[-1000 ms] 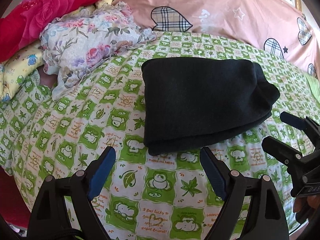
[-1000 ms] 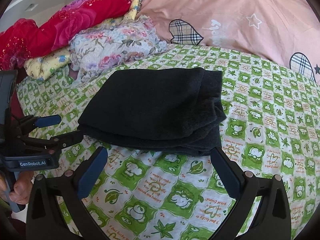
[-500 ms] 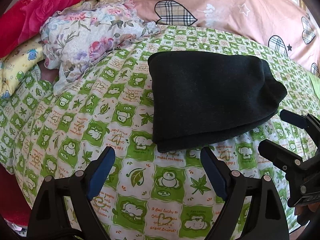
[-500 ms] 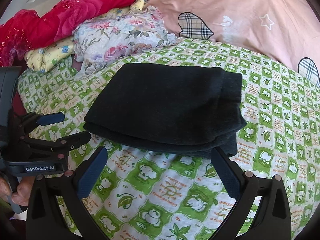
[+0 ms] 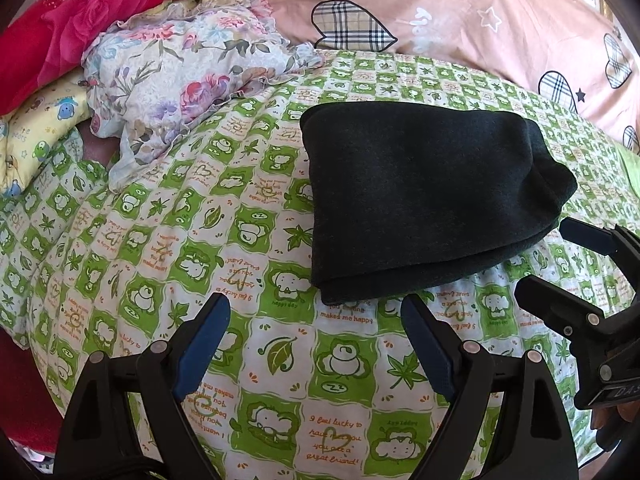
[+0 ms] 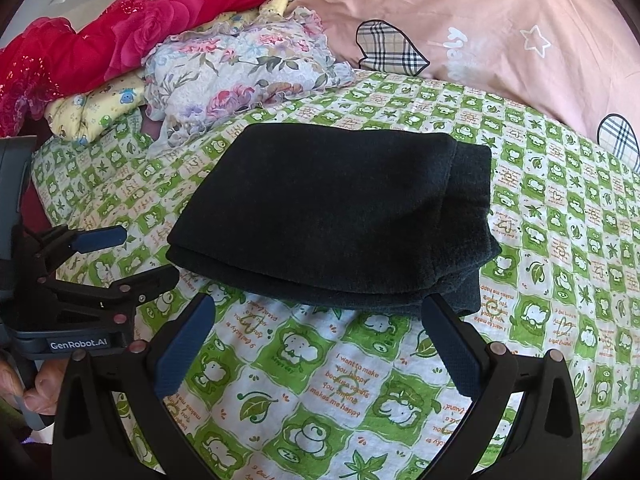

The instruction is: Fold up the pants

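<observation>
The black pants (image 5: 424,200) lie folded into a thick rectangular bundle on the green-and-white patterned bed sheet (image 5: 280,360); they also show in the right wrist view (image 6: 340,216). My left gripper (image 5: 316,312) is open and empty, just short of the bundle's near left corner. My right gripper (image 6: 320,308) is open and empty, with its fingertips at the bundle's near edge. The right gripper also shows at the right edge of the left wrist view (image 5: 548,256). The left gripper also shows at the left of the right wrist view (image 6: 140,256).
A floral cloth (image 5: 192,68), a red rose-print blanket (image 5: 80,20) and a yellow cartoon-print cloth (image 5: 36,132) are piled at the back left. A pink quilt with plaid hearts (image 5: 460,16) lies behind the pants. The bed's edge runs along the left.
Both grippers have drawn a little nearer to the pants, which now look larger in both views. The pants have not changed shape. Both grippers stay open.
</observation>
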### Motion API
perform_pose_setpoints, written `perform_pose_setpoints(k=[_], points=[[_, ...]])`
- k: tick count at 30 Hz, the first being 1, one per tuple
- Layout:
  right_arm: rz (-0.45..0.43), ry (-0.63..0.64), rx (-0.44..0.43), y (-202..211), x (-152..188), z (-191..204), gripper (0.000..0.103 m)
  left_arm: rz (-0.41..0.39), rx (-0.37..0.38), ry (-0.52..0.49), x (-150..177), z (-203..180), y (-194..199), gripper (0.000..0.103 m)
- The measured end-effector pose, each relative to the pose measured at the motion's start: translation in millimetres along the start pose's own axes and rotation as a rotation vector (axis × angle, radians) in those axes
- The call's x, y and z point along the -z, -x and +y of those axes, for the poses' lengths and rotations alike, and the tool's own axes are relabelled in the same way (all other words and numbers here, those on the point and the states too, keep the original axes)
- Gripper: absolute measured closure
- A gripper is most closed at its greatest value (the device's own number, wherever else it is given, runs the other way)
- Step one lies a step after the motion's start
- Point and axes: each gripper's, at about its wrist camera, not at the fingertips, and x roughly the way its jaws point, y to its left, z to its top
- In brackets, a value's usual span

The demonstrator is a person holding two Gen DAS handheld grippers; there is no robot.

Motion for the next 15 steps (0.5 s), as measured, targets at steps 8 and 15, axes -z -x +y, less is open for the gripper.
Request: perform_pose_setpoints(k=[8,15], points=[[0.002,0.002,-0.001,-1.9,-0.8,1.8,0.0,0.004,0.002,0.006,-0.8,0.9,-1.2,0.015],[0.003,0.003,-0.001,-2.3,-0.8,2.1,0.0,0.002,0.0,0.002,-0.7,0.6,-1.5,0.015]])
